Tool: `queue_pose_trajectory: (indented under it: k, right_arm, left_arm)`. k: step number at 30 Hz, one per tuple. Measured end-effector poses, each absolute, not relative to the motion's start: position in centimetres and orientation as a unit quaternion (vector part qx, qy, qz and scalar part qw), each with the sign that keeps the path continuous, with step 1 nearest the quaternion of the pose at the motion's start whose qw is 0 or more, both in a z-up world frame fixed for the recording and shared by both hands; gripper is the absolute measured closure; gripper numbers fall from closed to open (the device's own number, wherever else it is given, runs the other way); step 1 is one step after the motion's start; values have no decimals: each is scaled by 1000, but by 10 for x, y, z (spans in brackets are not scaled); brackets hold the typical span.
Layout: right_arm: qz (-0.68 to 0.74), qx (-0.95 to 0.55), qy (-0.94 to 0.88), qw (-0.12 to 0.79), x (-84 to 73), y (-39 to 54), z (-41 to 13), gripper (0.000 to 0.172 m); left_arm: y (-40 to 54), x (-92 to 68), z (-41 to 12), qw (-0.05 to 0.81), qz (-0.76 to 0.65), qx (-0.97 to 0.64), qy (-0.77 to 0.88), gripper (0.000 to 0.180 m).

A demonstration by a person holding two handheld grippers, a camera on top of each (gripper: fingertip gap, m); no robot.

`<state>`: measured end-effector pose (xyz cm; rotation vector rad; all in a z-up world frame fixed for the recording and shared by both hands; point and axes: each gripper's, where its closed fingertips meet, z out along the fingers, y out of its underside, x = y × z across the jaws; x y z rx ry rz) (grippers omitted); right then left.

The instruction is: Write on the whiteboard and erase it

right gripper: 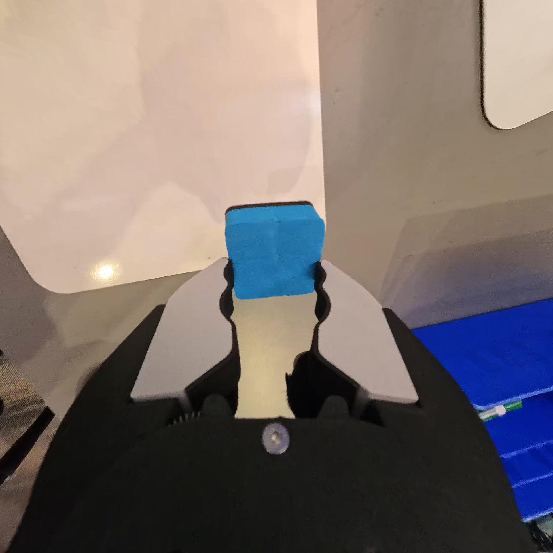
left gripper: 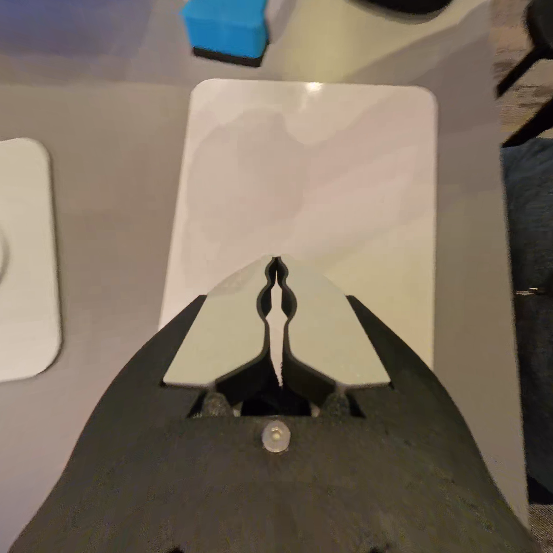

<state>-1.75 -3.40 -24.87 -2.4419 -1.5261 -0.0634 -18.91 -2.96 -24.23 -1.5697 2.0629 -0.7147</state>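
Observation:
My right gripper (right gripper: 273, 276) is shut on a blue eraser (right gripper: 274, 253) with a black felt base, both pads pressed on its sides. It holds the eraser by the right edge of the white whiteboard (right gripper: 149, 119). The same eraser (left gripper: 226, 31) shows in the left wrist view, above the far edge of the whiteboard (left gripper: 314, 179). My left gripper (left gripper: 276, 263) is shut with nothing between its tips and hovers over the near part of the board. The board's surface looks blank.
A second white board (left gripper: 24, 254) lies to the left on the grey table (left gripper: 113, 179); it also shows in the right wrist view (right gripper: 520, 59). A blue mat (right gripper: 493, 374) lies near the right gripper. Dark chair legs (left gripper: 526, 89) and dark cloth (left gripper: 529, 269) stand beyond the table's right edge. Left tips to right tips: about 20 cm.

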Motion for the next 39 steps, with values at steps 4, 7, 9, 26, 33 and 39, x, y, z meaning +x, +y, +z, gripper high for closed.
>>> queue_pose_trajectory:
  k: [4, 7, 9, 26, 33, 39]
  right_arm:
    - [-5, -839, -516, 176, -14, -31, -236, 118]
    - [-39, -854, -463, 236, 17, -14, -202, 118]
    - [-55, -871, -393, 290, 52, 1, -171, 119]
    - [-152, -966, -50, 202, 286, 87, -220, 118]
    - [-177, -975, -41, 128, 306, 94, -265, 98]
    - [-169, -950, -55, 258, 277, 98, -198, 93]
  left_arm:
    - [20, -192, -251, 246, -183, -588, 749, 180]
    - [42, -190, -270, 221, -193, -610, 736, 180]
    - [53, -191, -286, 211, -194, -625, 726, 180]
    - [49, -197, -298, 172, -219, -644, 712, 180]
    - [48, -197, -298, 171, -229, -644, 710, 180]
    - [48, -197, -298, 170, -237, -643, 708, 180]
